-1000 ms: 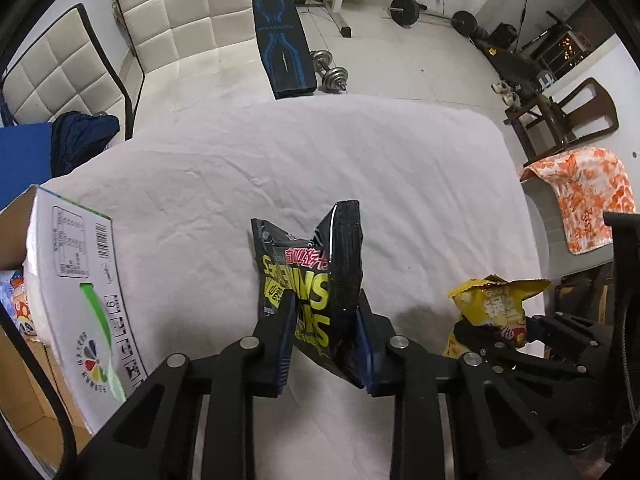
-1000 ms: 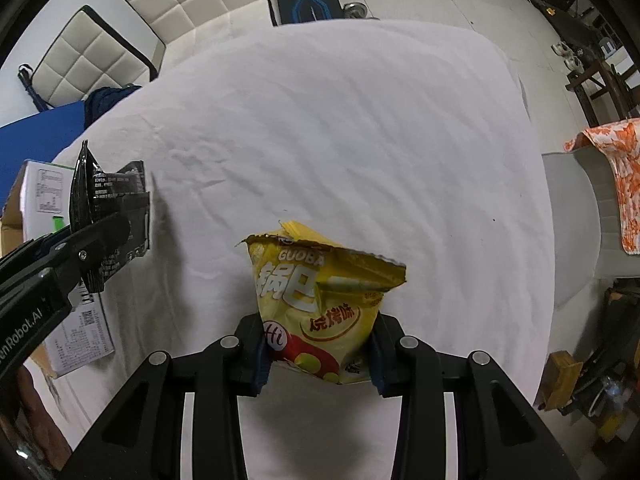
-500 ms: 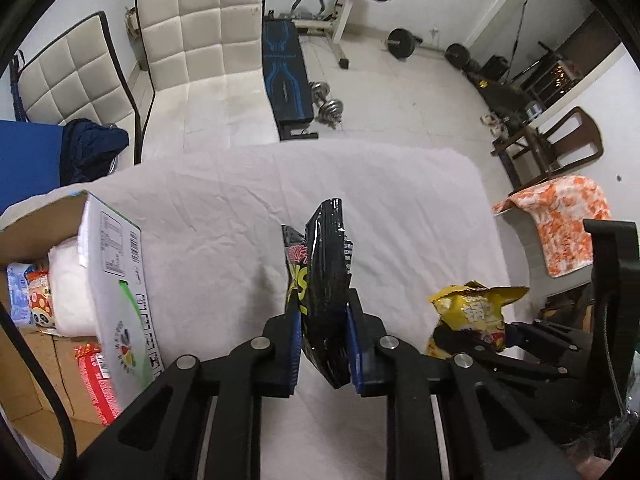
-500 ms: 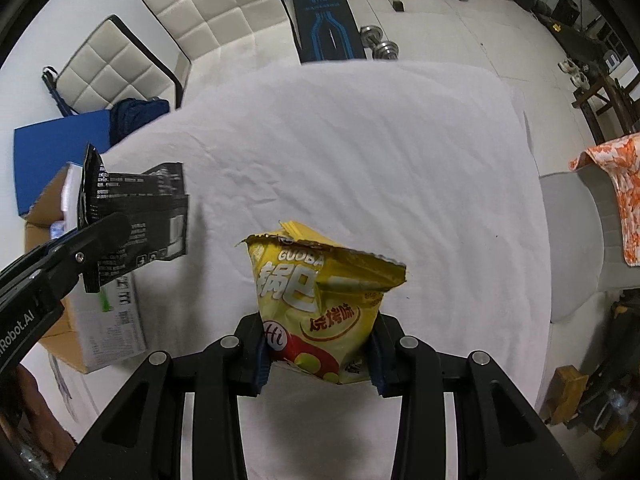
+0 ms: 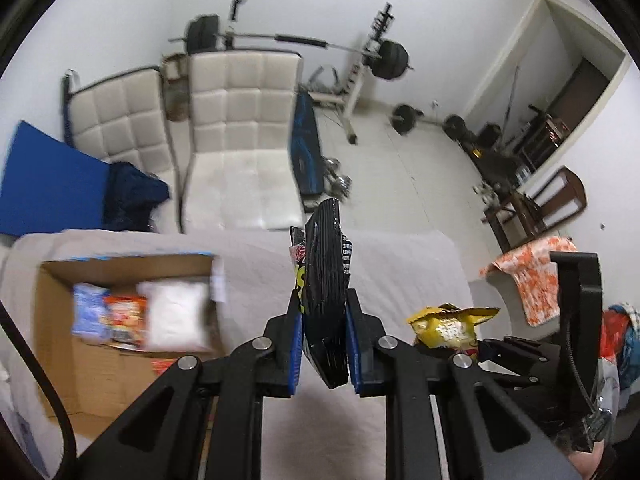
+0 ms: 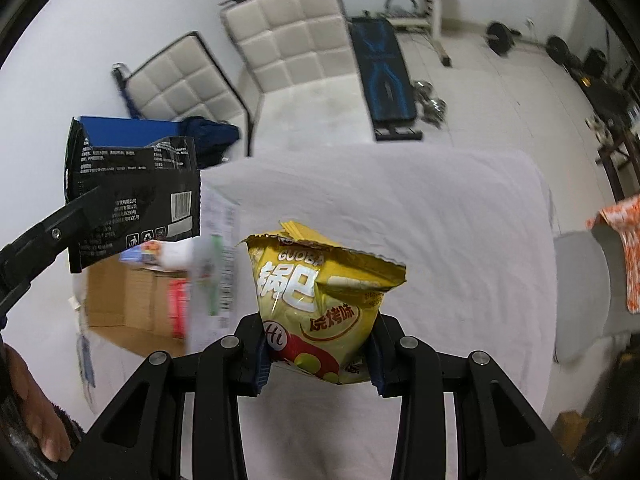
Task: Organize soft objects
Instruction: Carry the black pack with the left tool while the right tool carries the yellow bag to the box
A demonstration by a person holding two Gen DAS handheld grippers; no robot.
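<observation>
My left gripper (image 5: 323, 322) is shut on a black snack bag (image 5: 325, 280), held edge-on in the air above the white-covered table (image 5: 400, 264). The same bag (image 6: 132, 196) shows at the left in the right wrist view. My right gripper (image 6: 318, 354) is shut on a yellow snack bag (image 6: 320, 300), also lifted off the table; it shows at the lower right in the left wrist view (image 5: 448, 328). An open cardboard box (image 5: 100, 360) stands at the table's left, holding several packets and a white soft pack (image 5: 176, 320).
Two white padded chairs (image 5: 244, 152) stand behind the table, with a blue mat (image 5: 44, 184) and dark cloth at the left. A weight bench (image 6: 382, 80) and barbell rack lie beyond. A chair with orange patterned cloth (image 5: 536, 280) is at the right.
Both grippers have risen well above the table with their bags. The left one now looks down into the open box, which has come further into view.
</observation>
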